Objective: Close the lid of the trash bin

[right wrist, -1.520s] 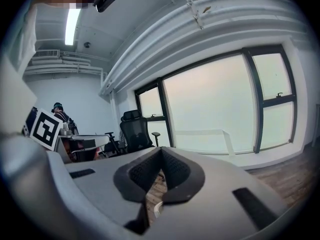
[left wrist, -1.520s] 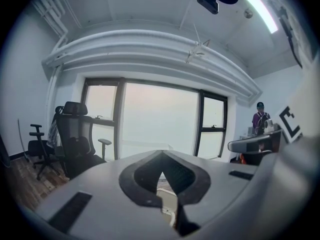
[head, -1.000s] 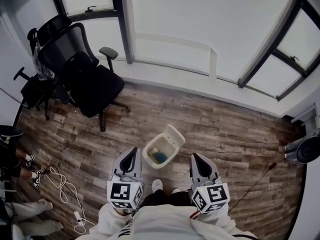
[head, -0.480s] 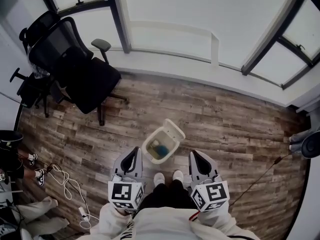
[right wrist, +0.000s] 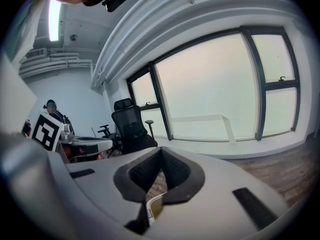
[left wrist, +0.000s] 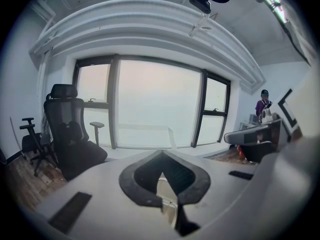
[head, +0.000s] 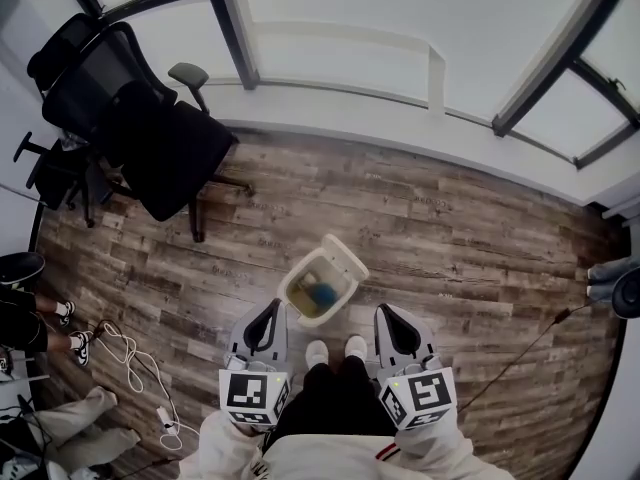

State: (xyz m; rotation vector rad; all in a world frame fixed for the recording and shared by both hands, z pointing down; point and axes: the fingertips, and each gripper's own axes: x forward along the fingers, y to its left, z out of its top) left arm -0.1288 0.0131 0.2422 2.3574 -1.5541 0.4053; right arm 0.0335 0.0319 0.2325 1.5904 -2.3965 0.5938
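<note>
1. As the person steps nearer than a second ago, the head view shows the open trash bin [head: 318,290], its lid [head: 347,255] tipped back, just ahead of left gripper [head: 272,308] and right gripper [head: 384,312].
2. Left gripper view: fingers clenched, empty.
3. Right gripper view: fingers clenched, empty; the lid looks nearly reachable.

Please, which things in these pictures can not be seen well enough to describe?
- The blue item inside the cream plastic trash bin: head view, too small to identify.
- The bin in the left gripper view: the shut left gripper hides all but a sliver behind its grey body.
- Hinge of the bin's raised lid: head view, too small.
</note>
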